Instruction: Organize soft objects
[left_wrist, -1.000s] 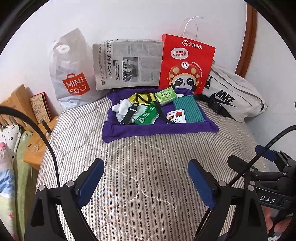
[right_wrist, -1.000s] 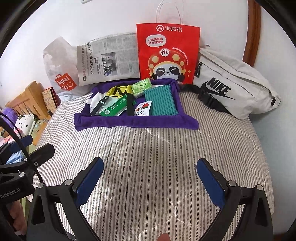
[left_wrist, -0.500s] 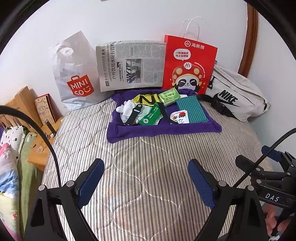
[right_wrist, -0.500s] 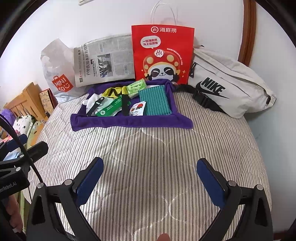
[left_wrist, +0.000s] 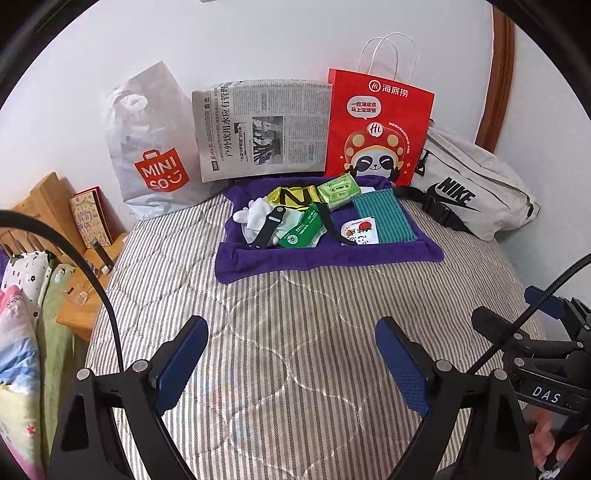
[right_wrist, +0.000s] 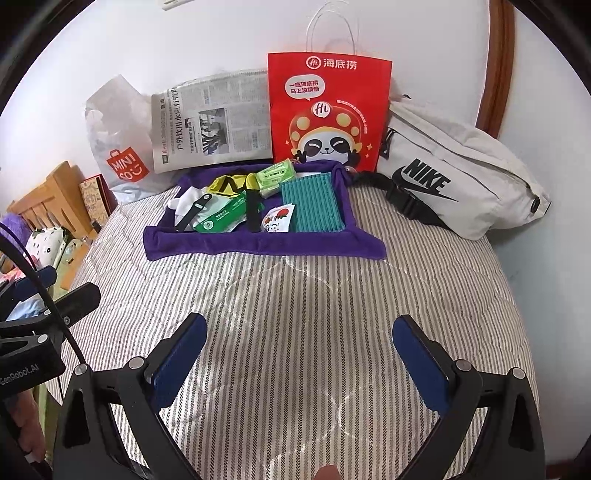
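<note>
Striped quilting covers the bed (left_wrist: 295, 317), and on it, toward the wall, lies a purple towel (left_wrist: 325, 254) carrying the soft things: white gloves (left_wrist: 255, 218), a yellow and black cloth (left_wrist: 291, 195), a green tissue pack (left_wrist: 304, 232), a light green pack (left_wrist: 340, 190), a teal cloth (left_wrist: 382, 218), a small strawberry packet (left_wrist: 360, 230) and a dark strap (left_wrist: 269, 227). Behind stand a MINISO bag (left_wrist: 151, 147), a newspaper (left_wrist: 264, 129), a red paper bag (left_wrist: 376, 125) and a white Nike pouch (left_wrist: 469, 188). Both the left tongs (left_wrist: 291, 363) and right tongs (right_wrist: 299, 360) gape wide, holding nothing, well short of the towel. My reading: an approach; whether sorting lies ahead or behind, I cannot tell. Compared with 1 second ago, both views sit closer to the towel.
</note>
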